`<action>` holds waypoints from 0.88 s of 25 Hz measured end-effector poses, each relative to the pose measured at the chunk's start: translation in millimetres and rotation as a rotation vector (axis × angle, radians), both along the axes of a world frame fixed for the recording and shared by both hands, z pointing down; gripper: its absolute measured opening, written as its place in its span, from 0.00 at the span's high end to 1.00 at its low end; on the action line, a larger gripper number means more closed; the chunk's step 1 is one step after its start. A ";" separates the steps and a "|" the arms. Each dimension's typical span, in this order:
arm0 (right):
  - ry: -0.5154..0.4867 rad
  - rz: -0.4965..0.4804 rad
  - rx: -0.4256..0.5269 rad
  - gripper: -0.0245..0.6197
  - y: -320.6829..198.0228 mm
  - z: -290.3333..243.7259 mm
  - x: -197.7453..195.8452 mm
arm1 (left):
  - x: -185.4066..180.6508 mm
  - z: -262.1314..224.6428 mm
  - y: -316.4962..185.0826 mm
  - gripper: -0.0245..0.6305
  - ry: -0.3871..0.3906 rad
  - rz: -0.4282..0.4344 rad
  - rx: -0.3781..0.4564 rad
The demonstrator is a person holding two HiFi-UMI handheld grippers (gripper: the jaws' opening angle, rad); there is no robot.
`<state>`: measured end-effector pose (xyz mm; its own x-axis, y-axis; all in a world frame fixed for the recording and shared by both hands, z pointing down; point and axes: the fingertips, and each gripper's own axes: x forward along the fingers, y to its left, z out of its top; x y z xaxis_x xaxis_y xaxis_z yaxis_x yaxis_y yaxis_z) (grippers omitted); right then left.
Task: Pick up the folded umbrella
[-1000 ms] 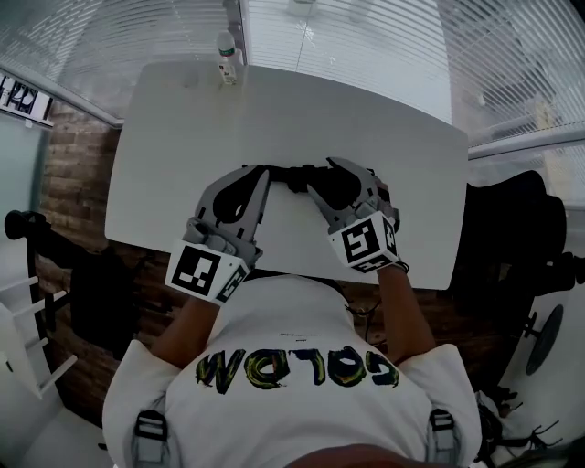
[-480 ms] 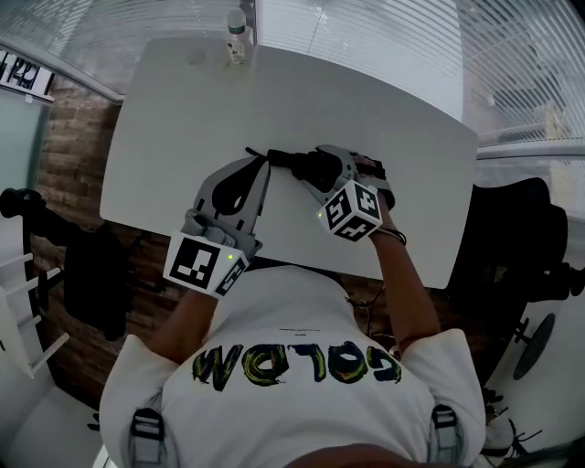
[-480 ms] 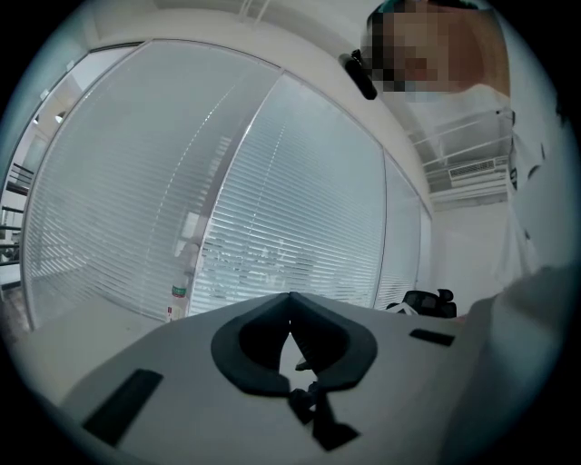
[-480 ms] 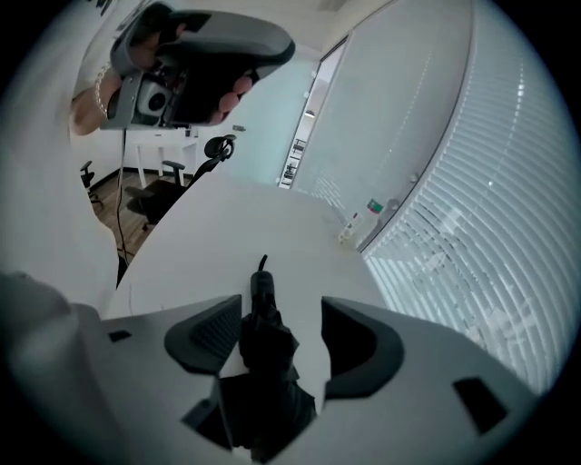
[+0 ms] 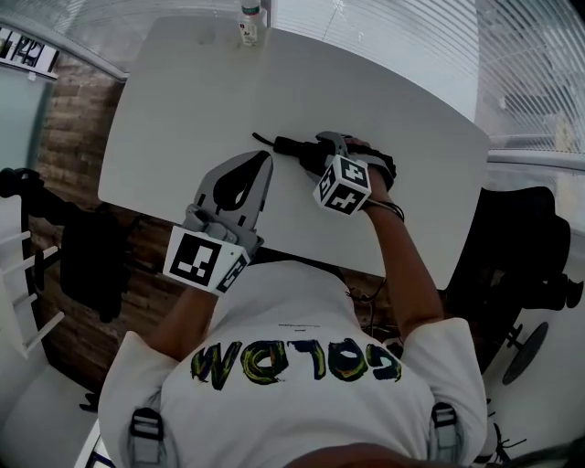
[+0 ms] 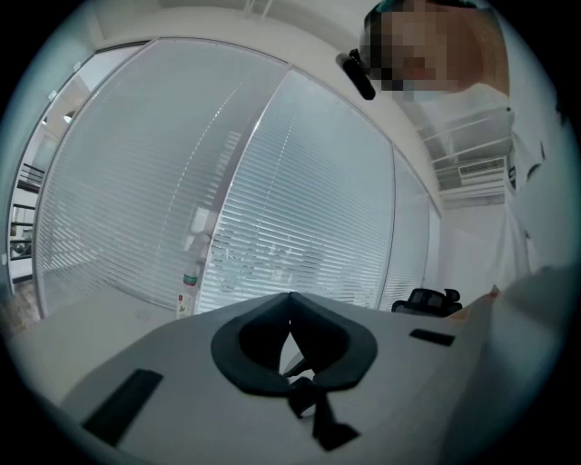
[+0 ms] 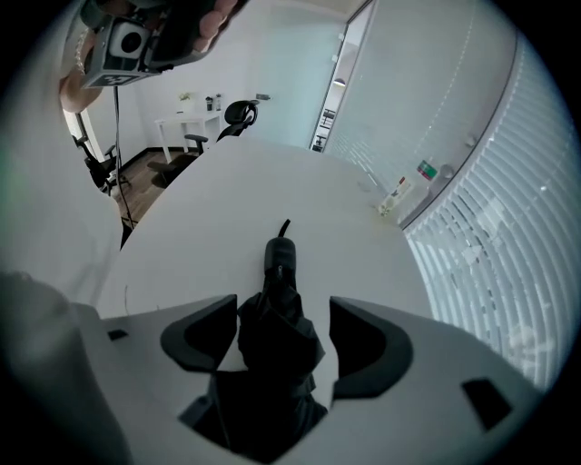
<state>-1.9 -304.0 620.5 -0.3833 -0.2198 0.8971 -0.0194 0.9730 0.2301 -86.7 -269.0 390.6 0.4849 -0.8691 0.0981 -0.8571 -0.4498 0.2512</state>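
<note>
The folded black umbrella (image 5: 294,148) lies on the white table (image 5: 183,101), its strap end pointing left. My right gripper (image 5: 322,155) points steeply down over it. In the right gripper view the umbrella (image 7: 275,313) sits between the jaws of the right gripper (image 7: 283,307). Those jaws have just been opening and stand wide, with slivers of table showing beside both pads. My left gripper (image 5: 264,159) hovers left of the umbrella, apart from it, jaws shut and empty. The left gripper (image 6: 289,298) faces the window blinds.
A small bottle (image 5: 249,20) stands at the table's far edge by the blinds, also seen as the bottle (image 7: 397,195) in the right gripper view. A black office chair (image 5: 521,247) is right of the table. Brick-patterned floor lies left. The person's torso is at the near edge.
My right gripper has tipped downward and dropped over the umbrella, its marker cube now above it. The left gripper has sunk slightly.
</note>
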 end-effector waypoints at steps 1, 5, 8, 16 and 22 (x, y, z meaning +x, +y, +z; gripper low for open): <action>0.013 -0.008 -0.009 0.48 -0.3 4.8 -0.2 | -1.9 1.4 0.6 0.95 0.000 -0.006 -0.004; 0.074 -0.041 -0.023 0.48 -1.1 27.1 1.5 | -12.1 6.8 3.8 0.95 -0.005 -0.031 -0.019; 0.110 -0.052 -0.043 0.48 -0.7 40.3 3.6 | -18.4 10.6 8.3 0.95 -0.010 -0.047 -0.028; 0.172 -0.064 -0.174 0.47 3.4 62.3 8.9 | -22.3 13.5 15.0 0.95 -0.009 -0.057 -0.035; 0.162 -0.088 -0.204 0.53 8.5 62.4 6.8 | -20.9 10.0 18.1 0.95 -0.013 -0.055 -0.026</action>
